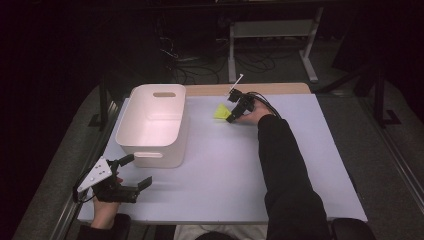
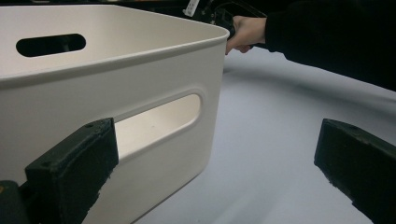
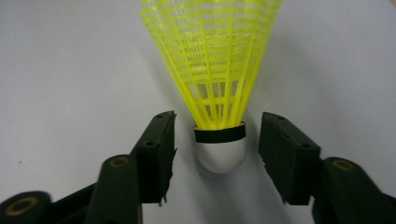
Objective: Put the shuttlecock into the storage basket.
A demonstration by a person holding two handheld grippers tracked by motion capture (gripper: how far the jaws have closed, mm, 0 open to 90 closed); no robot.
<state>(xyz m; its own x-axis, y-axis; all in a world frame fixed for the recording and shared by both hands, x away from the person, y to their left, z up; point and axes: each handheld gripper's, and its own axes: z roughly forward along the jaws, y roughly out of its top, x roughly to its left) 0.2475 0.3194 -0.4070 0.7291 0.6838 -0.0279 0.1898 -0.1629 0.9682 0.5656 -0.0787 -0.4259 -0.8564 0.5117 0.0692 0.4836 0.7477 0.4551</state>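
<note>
A yellow shuttlecock (image 3: 217,79) with a white cork head and black band lies on the table; it is a small yellow shape (image 1: 220,111) at the far middle of the high view. My right gripper (image 3: 217,140) is open around its head, one jaw on each side with small gaps. My right gripper (image 1: 233,116) sits at the shuttlecock's right edge. My left gripper (image 1: 136,171) rests open near the table's front left corner, just in front of a white bin (image 1: 152,123). Its jaws point at the bin's near wall (image 2: 140,93) with the handle slot.
The table (image 1: 300,150) has a pale blue-grey top, with a wooden strip along its far edge. Floor cables and a grey frame lie beyond it. The person's right sleeve (image 1: 282,165) stretches across the table's right half.
</note>
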